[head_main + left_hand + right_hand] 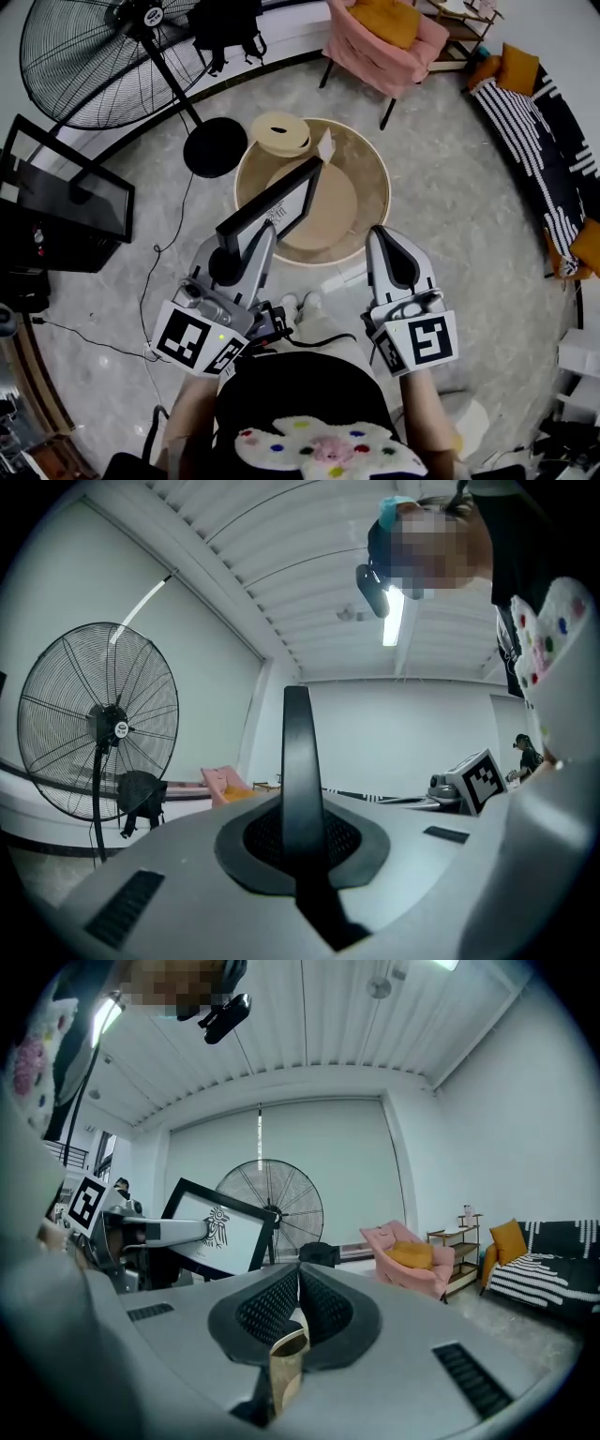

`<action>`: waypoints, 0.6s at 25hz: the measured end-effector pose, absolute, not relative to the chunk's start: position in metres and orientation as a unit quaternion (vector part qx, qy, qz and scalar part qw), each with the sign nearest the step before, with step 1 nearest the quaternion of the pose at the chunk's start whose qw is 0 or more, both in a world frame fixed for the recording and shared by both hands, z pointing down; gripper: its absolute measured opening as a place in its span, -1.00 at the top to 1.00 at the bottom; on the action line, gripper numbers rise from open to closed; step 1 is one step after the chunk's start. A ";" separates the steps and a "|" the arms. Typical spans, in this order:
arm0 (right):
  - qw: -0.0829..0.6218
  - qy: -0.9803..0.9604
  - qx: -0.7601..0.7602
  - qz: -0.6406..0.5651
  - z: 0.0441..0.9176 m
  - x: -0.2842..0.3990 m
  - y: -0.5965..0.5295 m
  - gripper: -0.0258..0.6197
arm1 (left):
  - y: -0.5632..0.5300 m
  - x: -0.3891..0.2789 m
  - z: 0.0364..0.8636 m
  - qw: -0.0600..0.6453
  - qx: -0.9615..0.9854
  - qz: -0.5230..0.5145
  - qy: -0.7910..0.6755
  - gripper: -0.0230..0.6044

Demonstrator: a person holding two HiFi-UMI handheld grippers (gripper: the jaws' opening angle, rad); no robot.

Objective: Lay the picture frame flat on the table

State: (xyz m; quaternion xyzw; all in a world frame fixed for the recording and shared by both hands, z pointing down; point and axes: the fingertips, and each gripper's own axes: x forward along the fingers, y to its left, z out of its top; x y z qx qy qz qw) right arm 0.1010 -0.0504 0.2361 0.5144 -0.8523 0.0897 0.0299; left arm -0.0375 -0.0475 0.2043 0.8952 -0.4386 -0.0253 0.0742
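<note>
Head view and both gripper views of one moment. The left hand-held gripper is clamped on the picture frame; in its own view the two pads press on the frame's thin black edge, which stands upright between them. The frame is held in the air on its edge, tilted, above the near left rim of the round counter, and does not lie on it. Seen from the right gripper view, the frame shows a black border around a white sheet with a small dark emblem. The right hand-held gripper is just beside the frame to the right, over the counter's near rim, with its jaws together and gripping nothing. A pale round disc rests at the counter's far edge. On the floor beyond stand a large pedestal fan and a pink armchair.
</note>
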 end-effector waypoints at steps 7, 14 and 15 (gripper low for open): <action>0.028 -0.851 0.518 0.084 0.232 0.099 -0.055 0.82 | -0.050 -0.040 0.204 0.075 0.898 -0.032 -0.433 0.85; 0.024 -0.860 0.504 0.082 0.229 0.089 -0.055 0.81 | -0.051 -0.039 0.205 0.081 0.905 -0.034 -0.416 0.85; 0.024 -0.862 0.500 0.081 0.229 0.086 -0.055 0.81 | -0.051 -0.038 0.207 0.084 0.907 -0.034 -0.410 0.85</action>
